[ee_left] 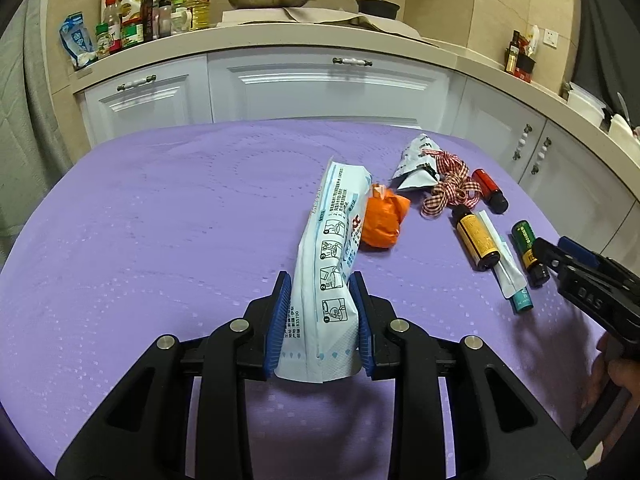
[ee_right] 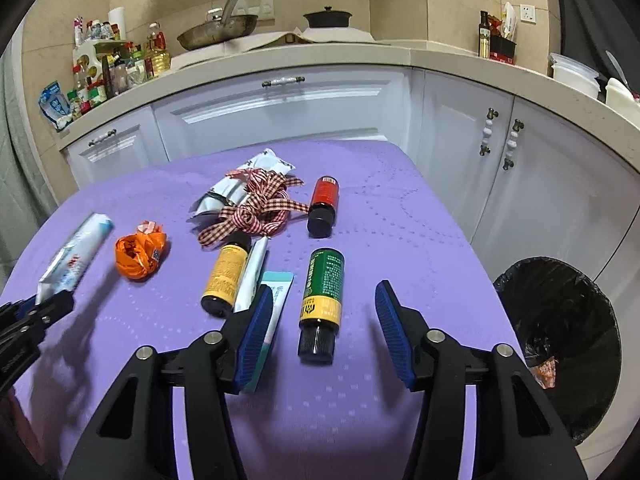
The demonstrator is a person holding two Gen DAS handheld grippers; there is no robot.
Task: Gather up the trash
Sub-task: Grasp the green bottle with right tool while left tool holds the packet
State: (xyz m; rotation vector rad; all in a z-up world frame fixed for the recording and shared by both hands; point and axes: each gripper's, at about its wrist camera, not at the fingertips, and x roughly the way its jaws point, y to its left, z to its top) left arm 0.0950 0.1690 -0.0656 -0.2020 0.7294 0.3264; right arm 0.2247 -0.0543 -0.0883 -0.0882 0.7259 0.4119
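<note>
My left gripper (ee_left: 320, 316) is shut on a long white and blue wrapper (ee_left: 332, 248), held over the purple table (ee_left: 160, 220); the wrapper also shows in the right wrist view (ee_right: 76, 252). My right gripper (ee_right: 324, 320) is open around a green bottle (ee_right: 322, 296) lying on the table. Beside it lie a teal tube (ee_right: 272, 304), a yellow bottle (ee_right: 226, 276), a red bottle (ee_right: 323, 200), an orange crumpled wrapper (ee_right: 140, 256), a checked ribbon (ee_right: 256, 208) and a white packet (ee_right: 236, 184).
A bin with a black liner (ee_right: 560, 328) stands on the floor right of the table. White cabinets (ee_right: 280, 112) and a counter with bottles and pans run behind the table.
</note>
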